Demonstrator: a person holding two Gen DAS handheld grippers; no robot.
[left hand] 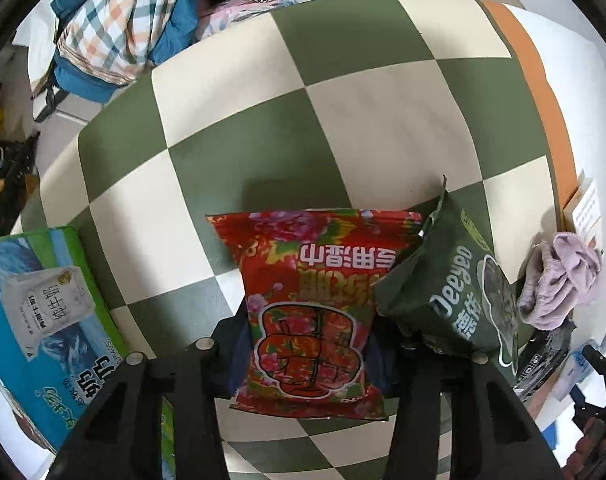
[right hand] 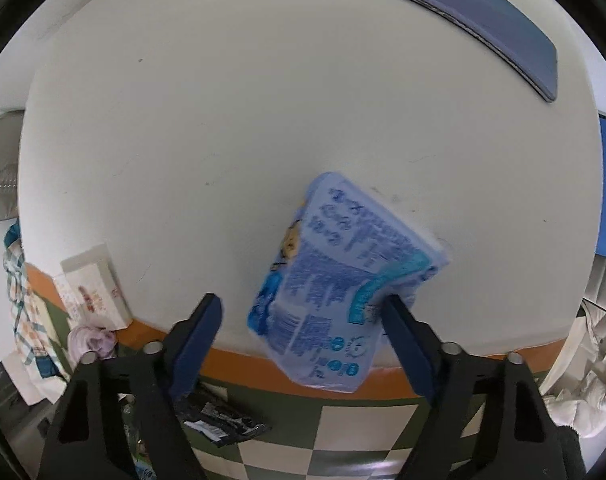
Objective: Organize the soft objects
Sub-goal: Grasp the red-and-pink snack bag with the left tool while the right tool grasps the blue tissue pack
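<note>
Wipe packs: three — one red pack (left hand: 311,308), one dark green pack (left hand: 451,300), one pale blue pack (right hand: 335,284).
Cartons: one blue and green milk carton (left hand: 43,320).
Crumpled cloths: one, lilac cloth (left hand: 559,280).
Small white boxes: one, white box (right hand: 95,284).
Black wrappers: one, black wrapper (right hand: 223,420).
Phones: one, grey phone (right hand: 471,20).
Checked fabrics: one, plaid fabric (left hand: 115,20).
Tools: two — left tool (left hand: 307,364), right tool (right hand: 299,332).
</note>
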